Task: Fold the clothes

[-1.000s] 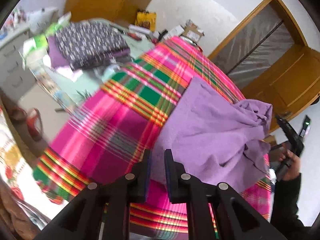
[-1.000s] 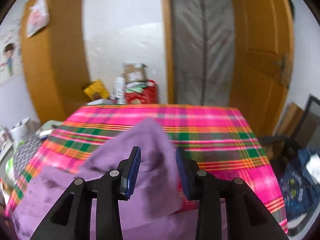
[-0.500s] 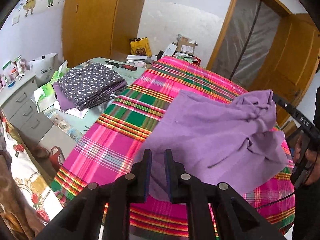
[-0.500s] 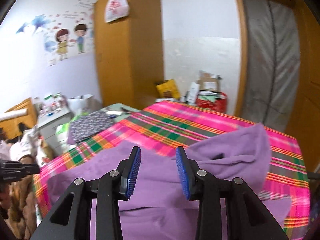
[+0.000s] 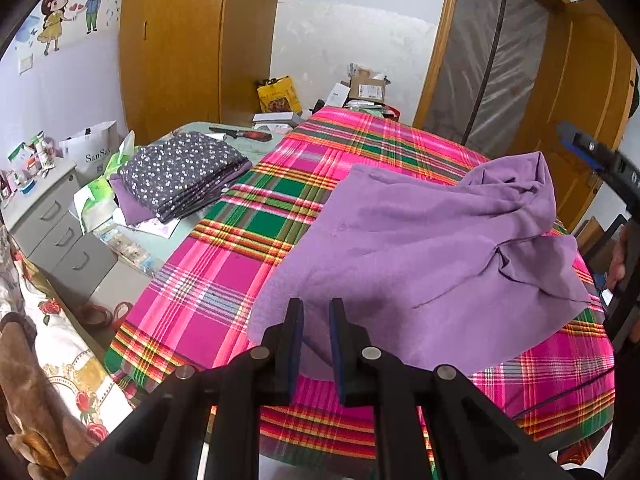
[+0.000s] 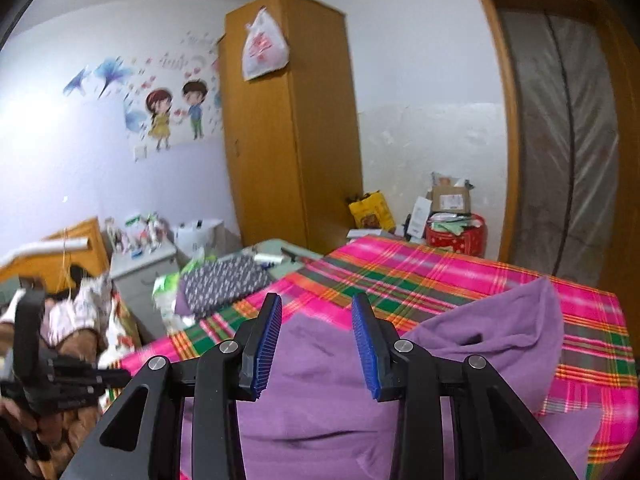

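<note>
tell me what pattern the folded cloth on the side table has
Dark grey with small white dots, the folded cloth on top of the pile; the left wrist view shows it best.

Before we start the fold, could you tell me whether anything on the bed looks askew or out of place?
The purple garment lies rumpled rather than flat: its far right end is bunched into a raised hump. Nothing looks spilled or damaged.

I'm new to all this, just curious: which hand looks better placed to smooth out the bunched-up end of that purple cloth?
Probably the right gripper: its open jaws hover over the purple cloth beside the bunched end. The left gripper sits at the flat end.
</note>
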{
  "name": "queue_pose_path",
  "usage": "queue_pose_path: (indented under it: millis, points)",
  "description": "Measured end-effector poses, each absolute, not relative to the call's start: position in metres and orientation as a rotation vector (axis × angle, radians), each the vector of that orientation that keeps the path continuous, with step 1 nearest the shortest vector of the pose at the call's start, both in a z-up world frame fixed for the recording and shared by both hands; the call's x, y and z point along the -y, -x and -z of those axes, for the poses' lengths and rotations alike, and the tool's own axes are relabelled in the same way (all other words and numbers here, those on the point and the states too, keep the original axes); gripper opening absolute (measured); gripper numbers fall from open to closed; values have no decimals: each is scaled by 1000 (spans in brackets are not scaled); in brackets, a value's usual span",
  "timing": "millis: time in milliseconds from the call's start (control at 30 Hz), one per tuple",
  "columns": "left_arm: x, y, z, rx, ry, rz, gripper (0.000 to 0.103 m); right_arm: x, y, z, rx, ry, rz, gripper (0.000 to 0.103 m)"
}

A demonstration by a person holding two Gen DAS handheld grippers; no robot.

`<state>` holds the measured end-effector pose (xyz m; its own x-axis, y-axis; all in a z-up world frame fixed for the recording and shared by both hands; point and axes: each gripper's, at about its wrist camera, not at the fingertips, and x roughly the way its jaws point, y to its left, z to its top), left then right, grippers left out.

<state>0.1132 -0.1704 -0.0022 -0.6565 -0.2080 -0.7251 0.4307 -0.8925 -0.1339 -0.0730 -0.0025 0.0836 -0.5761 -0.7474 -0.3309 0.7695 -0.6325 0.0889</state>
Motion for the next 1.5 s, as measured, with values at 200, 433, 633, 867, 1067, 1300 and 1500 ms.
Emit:
queue_pose_path:
  millis: [200, 433, 633, 867, 1067, 1300, 1500]
  points:
    - [179, -118, 10, -478, -1080, 2532, 12, -27, 111, -80, -4, -554, 2446, 38]
    - [194, -125, 21, -582, -1097, 2509, 12, -66, 144, -65, 261, -690, 2600, 39]
    - [205, -130, 28, -683, -1095, 2509, 12, -106, 162, -62, 479, -738, 2702, 45]
    - [218, -137, 45, -894, -1107, 2466, 12, -41, 148, -63, 181, -712, 2377, 55]
    - [233, -147, 56, -1071, -1082, 2413, 14, 20, 145, -49, 3, -765, 2190, 55]
    - [241, -138, 69, -1296, -1078, 2385, 28, 82, 154, -35, -172, -804, 2042, 55]
    - [247, -130, 74, -1361, -1055, 2372, 30, 133, 172, -11, -338, -853, 1918, 55]
